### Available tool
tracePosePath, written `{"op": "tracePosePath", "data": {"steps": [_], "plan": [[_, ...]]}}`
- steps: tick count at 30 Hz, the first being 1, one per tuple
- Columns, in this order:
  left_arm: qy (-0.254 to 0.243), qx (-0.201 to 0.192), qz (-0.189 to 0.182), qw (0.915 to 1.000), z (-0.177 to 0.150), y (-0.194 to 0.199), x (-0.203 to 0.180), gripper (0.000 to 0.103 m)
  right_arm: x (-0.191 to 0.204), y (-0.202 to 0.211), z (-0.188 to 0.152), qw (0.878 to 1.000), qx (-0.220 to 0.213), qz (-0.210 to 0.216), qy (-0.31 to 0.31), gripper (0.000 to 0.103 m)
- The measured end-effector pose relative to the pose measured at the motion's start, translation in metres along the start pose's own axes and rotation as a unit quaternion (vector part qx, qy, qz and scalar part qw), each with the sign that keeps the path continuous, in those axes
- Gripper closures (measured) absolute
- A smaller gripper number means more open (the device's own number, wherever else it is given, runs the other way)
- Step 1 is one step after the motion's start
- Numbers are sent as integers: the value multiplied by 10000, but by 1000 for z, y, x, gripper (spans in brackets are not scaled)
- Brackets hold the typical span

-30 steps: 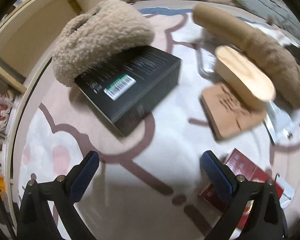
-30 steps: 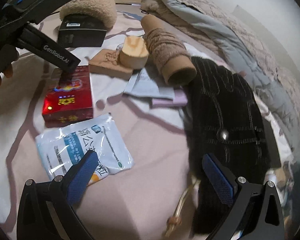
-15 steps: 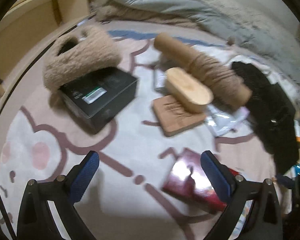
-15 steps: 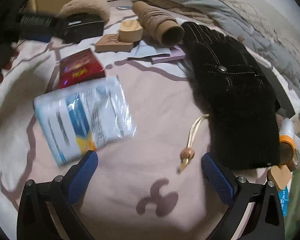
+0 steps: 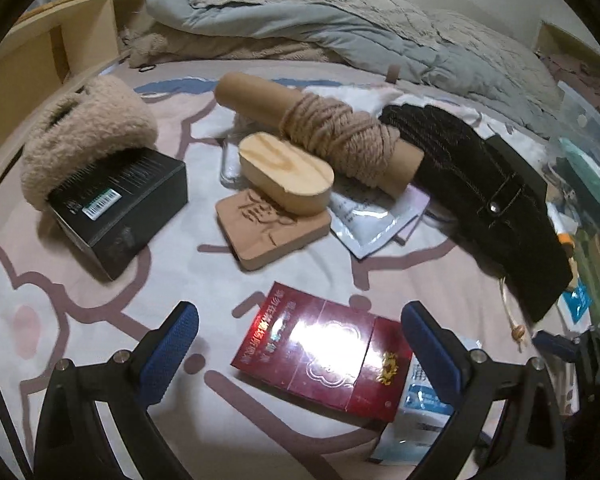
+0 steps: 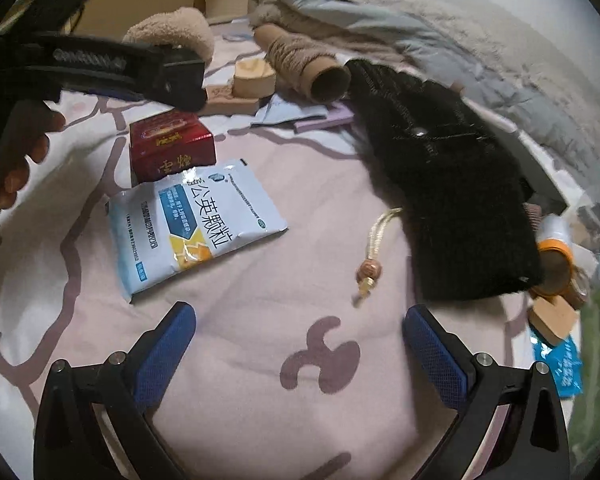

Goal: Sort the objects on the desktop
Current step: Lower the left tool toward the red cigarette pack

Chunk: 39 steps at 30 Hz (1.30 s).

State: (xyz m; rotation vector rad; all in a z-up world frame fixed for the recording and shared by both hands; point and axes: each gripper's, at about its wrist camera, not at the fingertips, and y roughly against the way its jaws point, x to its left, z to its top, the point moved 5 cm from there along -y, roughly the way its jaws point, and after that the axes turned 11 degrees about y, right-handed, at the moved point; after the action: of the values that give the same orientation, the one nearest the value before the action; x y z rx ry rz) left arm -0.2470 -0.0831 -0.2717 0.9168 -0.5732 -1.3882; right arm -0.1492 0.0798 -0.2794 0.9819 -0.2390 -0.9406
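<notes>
- A red box (image 5: 327, 350) is seen lying flat on the pink patterned bedsheet (image 5: 100, 280), directly ahead of the left gripper (image 5: 300, 340) and framed between its blue pads.
- The left gripper's fingers are spread wide; nothing is held between them, and no contact with the box can be made out.
- A white-and-blue sachet (image 6: 188, 226) is found just beside the red box, one corner overlapped by it in the left wrist view.
- The right gripper (image 6: 299, 342) is noted over bare sheet, its fingers likewise spread and empty, with the sachet ahead to its left.
- A black knitted garment (image 6: 452, 184) is spread to the right; a cream cord with a bead (image 6: 370, 258) lies beside its edge.
- Farther back, an oval wooden block (image 5: 286, 174) is observed resting on a carved flat plaque (image 5: 270, 228).
- A cardboard tube wound with tan yarn (image 5: 332, 140) lies behind the block, over foil and paper packets (image 5: 374, 220).
- A black box (image 5: 120, 208) is recorded at the left, partly covered by a fleecy beige item (image 5: 84, 132).
- A person's hand (image 6: 20, 160) is visible on the left gripper's handle in the right wrist view.
- A rumpled grey quilt (image 5: 340, 28) is piled at the far side.
</notes>
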Motion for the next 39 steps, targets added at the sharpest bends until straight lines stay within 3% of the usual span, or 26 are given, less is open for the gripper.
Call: {"op": "tracePosePath", "data": {"steps": [7, 13, 19, 22, 24, 27, 30, 35, 39], "plan": [[-44, 26, -55, 10000, -10, -9, 2, 1, 2, 21, -27, 9986, -118, 88, -515, 0], [-232, -101, -81, 9996, -18, -10, 1, 1, 14, 34, -37, 9984, -85, -158, -538, 0], [-355, -138, -299, 9988, -26, -5, 6, 1, 13, 53, -46, 9948, -26, 278, -984, 0], [-368, -139, -423, 9983, -30, -2, 11, 1, -4, 70, -35, 9875, -180, 218, -1551, 0], [-334, -101, -470, 9983, -31, -2, 13, 1, -19, 80, -21, 9752, -286, 279, -2176, 0], [-322, -90, -466, 9984, -30, -2, 14, 0, -35, 83, 1, 9454, -503, 522, -3177, 0], [-343, -102, -436, 9984, -30, -1, 14, 0, -38, 75, 24, 9241, -708, 412, -3734, 0], [-325, -92, -455, 9984, -30, -1, 14, 0, -39, 46, 58, 9133, -856, 114, -3981, 0], [-307, -85, -492, 9983, -31, -1, 13, 0, -38, 29, 53, 9181, -800, -535, -3844, 0]]}}
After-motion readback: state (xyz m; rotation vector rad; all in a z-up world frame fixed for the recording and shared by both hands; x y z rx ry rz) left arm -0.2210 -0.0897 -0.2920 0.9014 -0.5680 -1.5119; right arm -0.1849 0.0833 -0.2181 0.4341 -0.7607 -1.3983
